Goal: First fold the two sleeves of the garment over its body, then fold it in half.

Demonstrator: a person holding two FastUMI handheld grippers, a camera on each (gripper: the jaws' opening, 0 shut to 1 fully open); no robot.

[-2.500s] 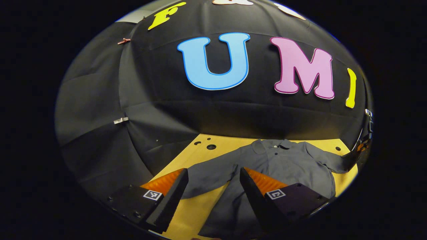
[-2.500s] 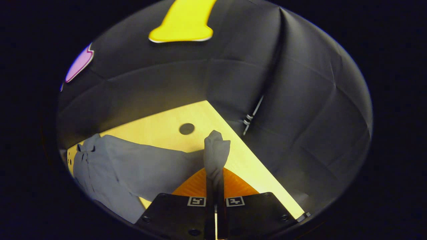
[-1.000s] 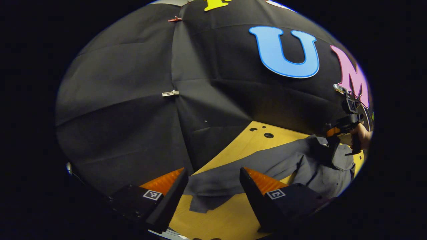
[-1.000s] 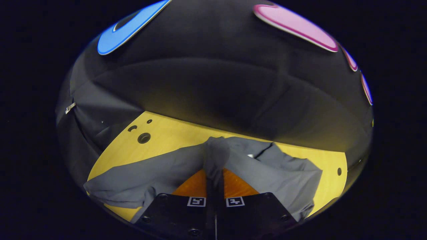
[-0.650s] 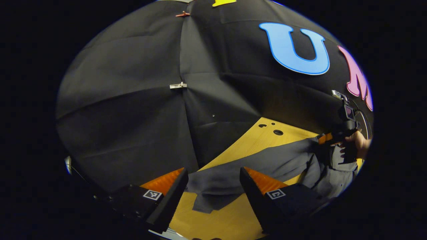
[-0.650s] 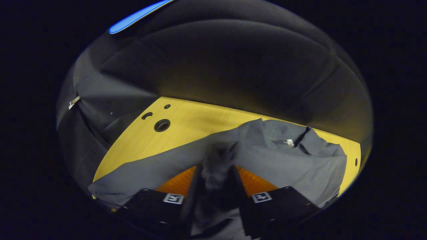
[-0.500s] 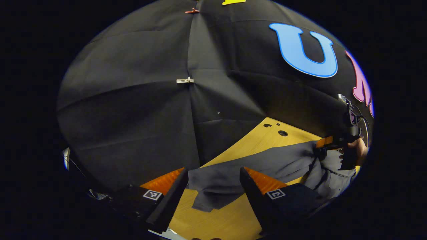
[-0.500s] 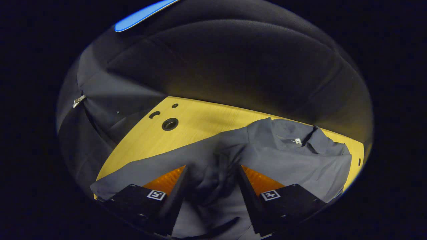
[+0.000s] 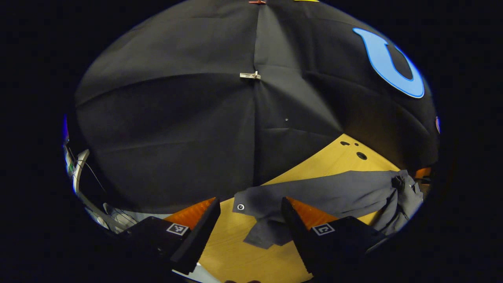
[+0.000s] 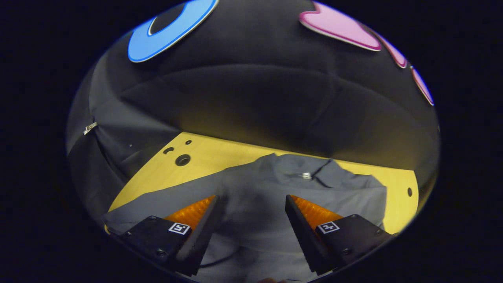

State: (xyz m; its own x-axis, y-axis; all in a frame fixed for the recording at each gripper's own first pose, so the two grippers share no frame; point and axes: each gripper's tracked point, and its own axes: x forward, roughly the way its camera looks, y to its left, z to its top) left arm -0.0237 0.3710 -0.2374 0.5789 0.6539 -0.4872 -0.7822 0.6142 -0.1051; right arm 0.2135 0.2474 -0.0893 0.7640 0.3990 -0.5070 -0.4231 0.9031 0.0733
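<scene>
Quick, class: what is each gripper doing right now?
Left gripper: open, holding nothing, above the spread sleeve.
Right gripper: open, holding nothing, over the garment.

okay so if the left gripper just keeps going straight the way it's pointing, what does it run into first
Most likely the outstretched sleeve of the grey shirt, lying on the wooden table just ahead of the open left gripper. Depth is hard to judge; aimed higher, it would meet the booth wall.

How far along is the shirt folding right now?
One sleeve looks folded over the shirt; the right gripper is open above it. The other sleeve lies stretched out on the table, with the open left gripper at its cuff. That fold and the halving remain.
</scene>
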